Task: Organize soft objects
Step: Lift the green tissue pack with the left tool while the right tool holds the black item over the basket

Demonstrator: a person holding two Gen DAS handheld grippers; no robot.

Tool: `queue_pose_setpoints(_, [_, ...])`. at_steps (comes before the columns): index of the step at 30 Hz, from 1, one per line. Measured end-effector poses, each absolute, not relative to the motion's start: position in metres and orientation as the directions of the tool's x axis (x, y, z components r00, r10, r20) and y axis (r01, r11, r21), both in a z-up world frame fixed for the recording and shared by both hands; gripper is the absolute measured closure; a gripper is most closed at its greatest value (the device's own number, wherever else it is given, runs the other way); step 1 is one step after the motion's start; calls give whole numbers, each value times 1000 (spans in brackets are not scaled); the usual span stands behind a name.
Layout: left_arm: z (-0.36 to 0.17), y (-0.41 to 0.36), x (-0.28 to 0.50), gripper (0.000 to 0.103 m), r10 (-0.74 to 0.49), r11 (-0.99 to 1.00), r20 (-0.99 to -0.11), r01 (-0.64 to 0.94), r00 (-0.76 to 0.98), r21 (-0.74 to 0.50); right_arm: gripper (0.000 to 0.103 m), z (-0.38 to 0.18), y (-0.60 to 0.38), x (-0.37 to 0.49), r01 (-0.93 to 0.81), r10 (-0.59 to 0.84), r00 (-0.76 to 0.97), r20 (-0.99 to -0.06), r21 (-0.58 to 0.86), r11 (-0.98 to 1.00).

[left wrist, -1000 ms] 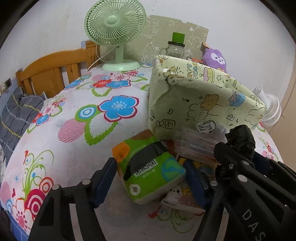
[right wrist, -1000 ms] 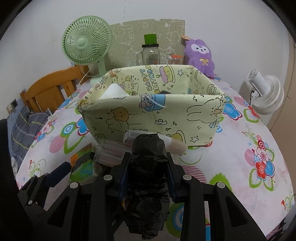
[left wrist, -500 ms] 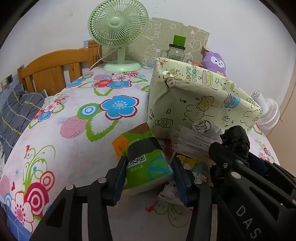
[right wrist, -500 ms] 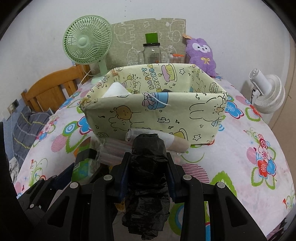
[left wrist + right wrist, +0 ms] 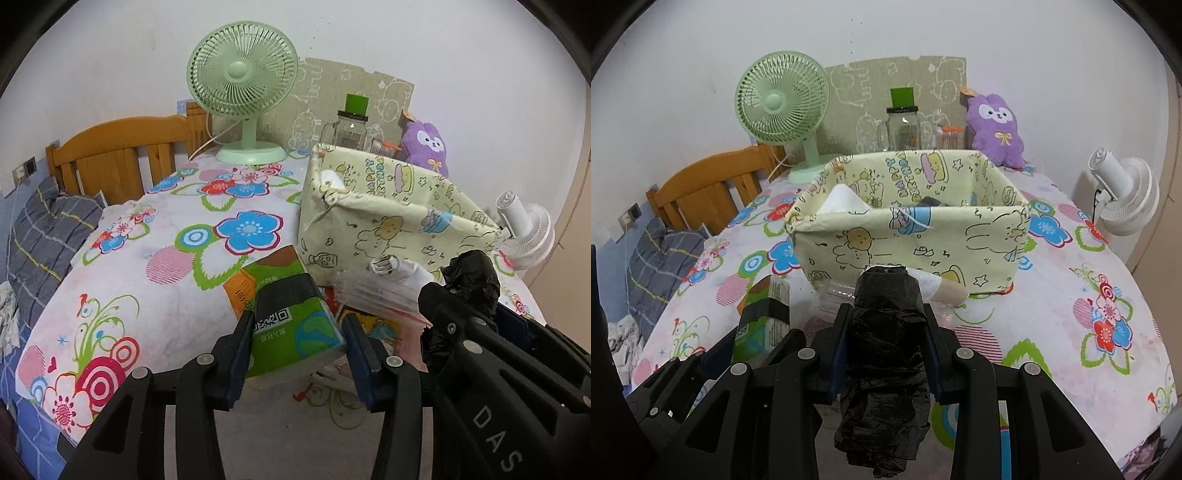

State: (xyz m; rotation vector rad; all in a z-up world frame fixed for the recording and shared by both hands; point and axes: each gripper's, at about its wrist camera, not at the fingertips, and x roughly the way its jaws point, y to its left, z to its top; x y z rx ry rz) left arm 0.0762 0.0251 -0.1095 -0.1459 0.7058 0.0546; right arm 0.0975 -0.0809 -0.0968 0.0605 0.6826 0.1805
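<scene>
We see the left hand-held gripper (image 5: 295, 343) clamped on a green tissue pack (image 5: 291, 325), its jaws having just closed onto it, above the flowered surface (image 5: 147, 258). Beside it, the right hand-held gripper (image 5: 886, 332) pinches a black plastic bag bundle (image 5: 886, 350). The yellow fabric bin (image 5: 908, 236) stands just ahead of both.

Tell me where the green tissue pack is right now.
In the left wrist view the green tissue pack sits low and centre, clamped between the left gripper's fingers, in front of the yellow fabric box's near corner.
</scene>
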Motion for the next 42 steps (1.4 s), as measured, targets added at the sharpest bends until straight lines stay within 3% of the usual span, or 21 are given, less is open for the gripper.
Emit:
queue_pose_setpoints(25, [-35, -8, 54, 54, 22, 996, -557, -69, 830, -64, 65, -26, -117, 65, -137, 188, 826, -531, 134, 981])
queue_pose_setpoints(42, [-20, -18, 73, 54, 0, 996, -543, -46, 840, -71, 65, -7, -129, 78, -125, 175, 842, -510, 130, 983])
